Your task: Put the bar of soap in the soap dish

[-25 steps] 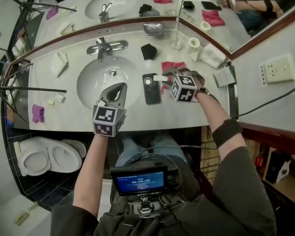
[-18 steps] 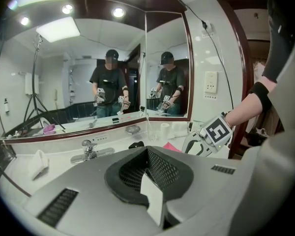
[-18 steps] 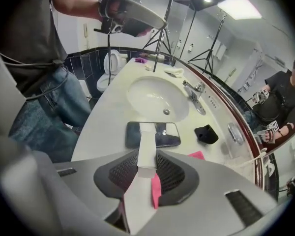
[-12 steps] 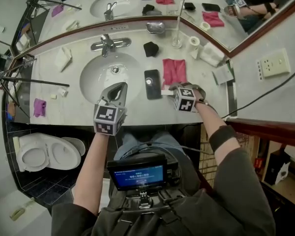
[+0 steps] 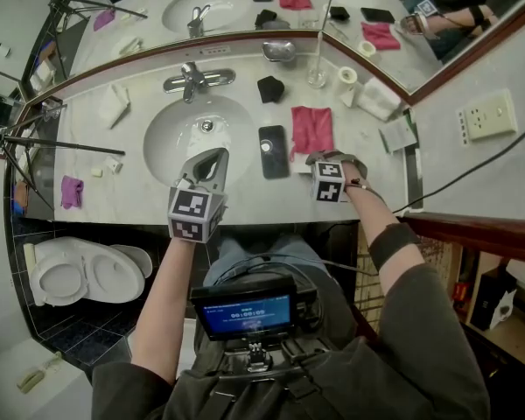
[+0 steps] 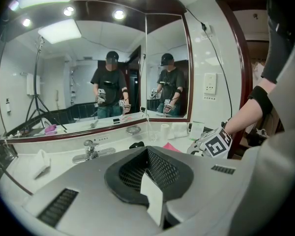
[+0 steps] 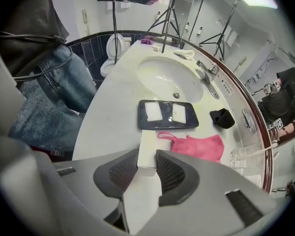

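Head view, looking down on a bathroom counter. The right gripper (image 5: 304,161), right of centre, has its jaws part-way open and pressed on both sides of a white bar of soap (image 7: 147,141), held low over the counter just below the phone (image 5: 273,151) and the pink cloth (image 5: 311,128). The left gripper (image 5: 213,157), at centre left by the front edge of the sink (image 5: 162,143), has its jaws fully closed on nothing.

Likely risks: only one end of the soap sits between the pads, so it could swivel or slip out on the way – soap is slick. The path to the soap dish (image 5: 278,52), at upper centre against the mirror, crosses the phone and passes close to a clear glass (image 5: 313,77), which a careless swing could tip. The dish is small and shallow – a bar released off-centre might slide off towards the sink.

The dish looks empty; so do the glass and the sink
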The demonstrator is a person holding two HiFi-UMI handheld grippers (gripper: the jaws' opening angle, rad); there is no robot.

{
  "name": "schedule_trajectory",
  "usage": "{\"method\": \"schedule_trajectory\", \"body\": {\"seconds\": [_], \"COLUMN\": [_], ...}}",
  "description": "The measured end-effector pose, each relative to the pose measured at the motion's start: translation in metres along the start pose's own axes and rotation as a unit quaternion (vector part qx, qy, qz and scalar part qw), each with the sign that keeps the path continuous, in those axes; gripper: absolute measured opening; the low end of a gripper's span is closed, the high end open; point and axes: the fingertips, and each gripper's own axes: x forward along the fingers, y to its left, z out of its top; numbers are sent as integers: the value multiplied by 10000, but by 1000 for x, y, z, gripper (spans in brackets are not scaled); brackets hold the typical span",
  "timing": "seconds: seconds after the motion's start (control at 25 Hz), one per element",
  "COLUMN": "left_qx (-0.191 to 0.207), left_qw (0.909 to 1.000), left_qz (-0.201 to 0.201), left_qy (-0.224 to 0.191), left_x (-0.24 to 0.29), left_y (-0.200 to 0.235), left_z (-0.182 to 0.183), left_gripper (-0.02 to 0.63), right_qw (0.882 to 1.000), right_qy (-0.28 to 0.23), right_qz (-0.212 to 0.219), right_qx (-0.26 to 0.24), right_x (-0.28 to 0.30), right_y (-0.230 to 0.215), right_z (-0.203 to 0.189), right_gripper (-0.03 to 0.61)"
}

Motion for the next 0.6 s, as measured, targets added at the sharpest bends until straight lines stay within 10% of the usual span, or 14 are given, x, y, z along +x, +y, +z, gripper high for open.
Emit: {"method": "schedule_trajectory", "body": {"seconds": [0.6], "left_qx": [21], "left_qw": [10000], "left_qz": [-40], "left_qy": [-50], "left_x": [-2], "left_y": [-2], "left_z": [4], "left_gripper": [0], "right_qw": [9996], "right_qy": [167], "right_qz": [-126], "right_qx": [205], "right_x": [-6], "right_y": [-9], "right_z": [-11], "right_gripper": [166]}}
